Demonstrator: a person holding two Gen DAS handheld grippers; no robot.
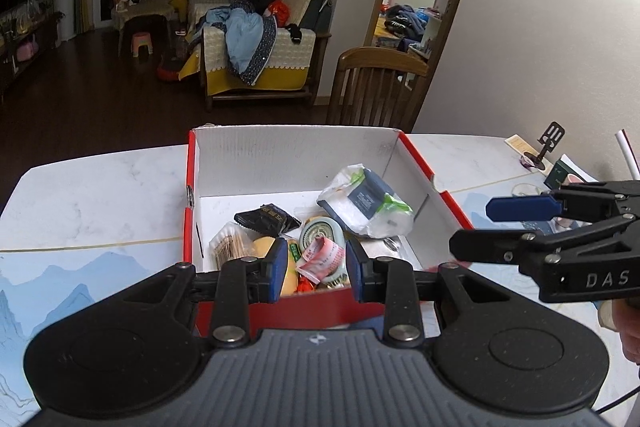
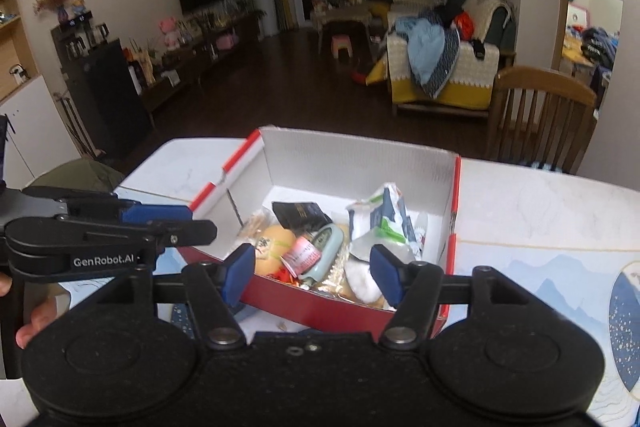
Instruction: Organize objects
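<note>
Both grippers are hovering at the near edge of the box (image 1: pixel 296 155): left gripper (image 1: pixel 316 269) fingers sitting slightly apart, right gripper (image 2: pixel 314 273) fingers spreading wide, both gripping nothing

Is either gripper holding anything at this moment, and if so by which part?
Nothing is held. The left gripper and right gripper both hover over the red box with empty jaws; the items lie loose inside it.
</note>
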